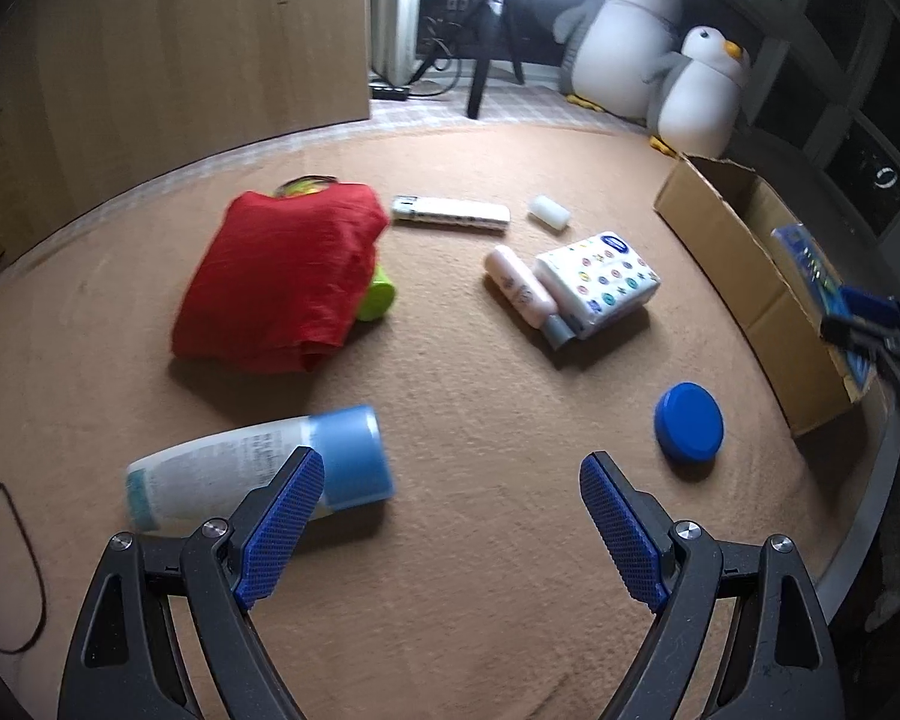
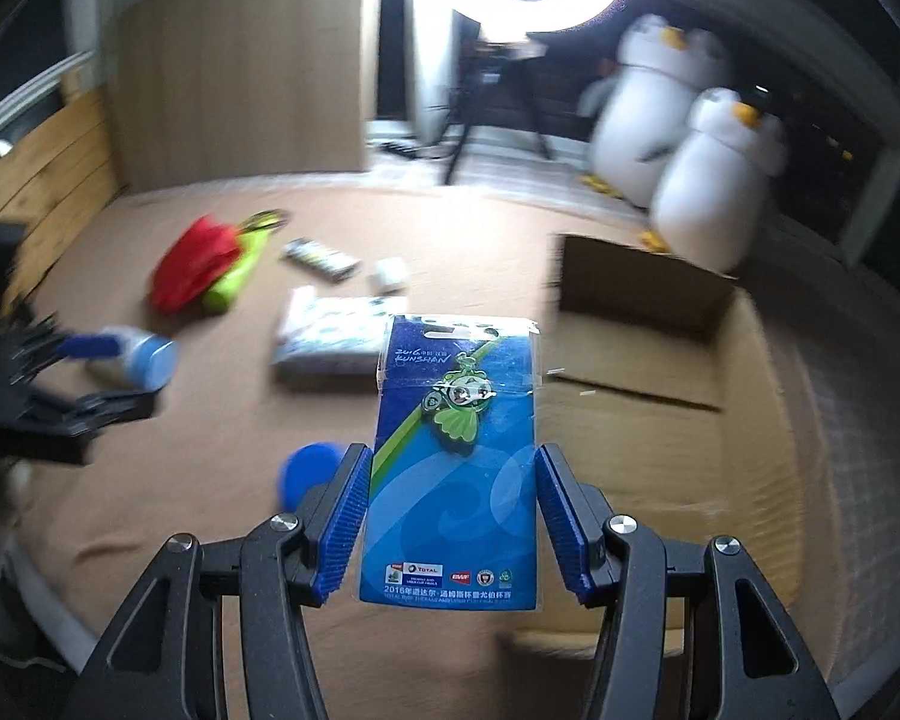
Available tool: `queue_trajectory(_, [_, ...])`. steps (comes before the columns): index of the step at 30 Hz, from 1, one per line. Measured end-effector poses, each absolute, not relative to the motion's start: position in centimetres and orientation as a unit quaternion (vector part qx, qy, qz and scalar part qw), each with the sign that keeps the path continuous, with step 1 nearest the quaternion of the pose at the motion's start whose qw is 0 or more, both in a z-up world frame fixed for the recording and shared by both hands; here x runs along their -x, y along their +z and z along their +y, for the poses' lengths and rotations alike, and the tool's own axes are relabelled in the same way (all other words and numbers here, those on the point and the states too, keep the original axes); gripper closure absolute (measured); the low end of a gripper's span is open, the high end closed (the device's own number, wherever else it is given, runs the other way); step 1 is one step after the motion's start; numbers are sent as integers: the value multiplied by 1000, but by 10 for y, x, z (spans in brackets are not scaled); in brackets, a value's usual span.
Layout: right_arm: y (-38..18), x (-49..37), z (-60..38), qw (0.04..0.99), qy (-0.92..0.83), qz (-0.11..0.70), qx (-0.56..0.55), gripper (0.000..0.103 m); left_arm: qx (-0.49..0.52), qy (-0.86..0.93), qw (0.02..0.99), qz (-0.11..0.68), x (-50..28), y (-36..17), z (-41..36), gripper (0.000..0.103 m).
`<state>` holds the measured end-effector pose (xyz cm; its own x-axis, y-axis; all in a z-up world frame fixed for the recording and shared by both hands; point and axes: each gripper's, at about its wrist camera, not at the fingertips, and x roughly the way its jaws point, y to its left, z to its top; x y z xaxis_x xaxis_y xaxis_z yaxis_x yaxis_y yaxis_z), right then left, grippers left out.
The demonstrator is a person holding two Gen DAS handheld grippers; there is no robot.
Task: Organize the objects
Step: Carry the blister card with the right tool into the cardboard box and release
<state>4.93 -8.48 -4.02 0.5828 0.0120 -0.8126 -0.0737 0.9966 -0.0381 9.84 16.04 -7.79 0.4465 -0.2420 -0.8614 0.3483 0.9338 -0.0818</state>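
Note:
My right gripper is shut on a blue badge card with a green charm, held in the air at the left edge of the open cardboard box. It also shows in the left wrist view, over the box. My left gripper is open and empty above the brown rug, just right of a lying white bottle with a blue cap. A blue lid, a tissue pack, a pink bottle, a white remote and a red cloth lie ahead.
A green cup sticks out from under the red cloth. A small white cylinder lies by the remote. Two plush penguins stand at the back right, a wooden cabinet at the back left. A cable runs at the left.

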Motion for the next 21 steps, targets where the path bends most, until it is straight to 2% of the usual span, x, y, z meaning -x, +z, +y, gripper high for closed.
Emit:
queue_trajectory(12, [-57, -85, -160, 878, -55, 475, -10, 52, -17, -116, 857, 501, -107, -74, 214, 13])
queue_trajectory(21, [-70, -94, -172, 868, -73, 491, -22, 51, 12, -59, 868, 494, -119, -70, 268, 13])
